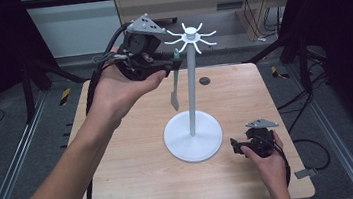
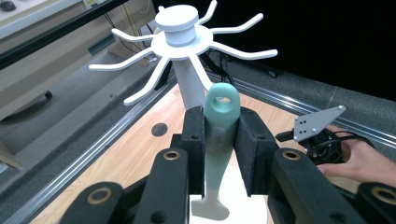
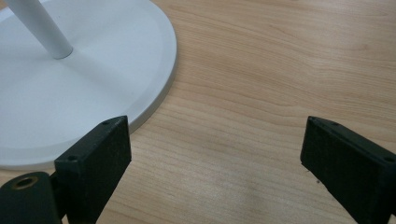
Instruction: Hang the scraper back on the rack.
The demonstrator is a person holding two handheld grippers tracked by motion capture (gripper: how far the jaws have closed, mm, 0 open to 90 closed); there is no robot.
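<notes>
A white stand (image 1: 189,78) with a round base (image 1: 192,139) and several curved hooks (image 1: 190,36) at its top rises from the middle of the wooden table. My left gripper (image 1: 173,65) is held high just left of the hooks, shut on the handle of a teal spatula (image 1: 174,87) that hangs blade down. In the left gripper view the spatula's handle (image 2: 221,123), with its hanging hole at the top, sits clamped between the pads just short of the hooks (image 2: 182,42). My right gripper (image 1: 238,148) rests open on the table beside the base (image 3: 70,88).
The wooden table (image 1: 135,154) has a small dark round hole (image 1: 204,80) behind the stand. Metal rails (image 1: 15,163) run along both sides of the table. A cabinet and cables stand at the back.
</notes>
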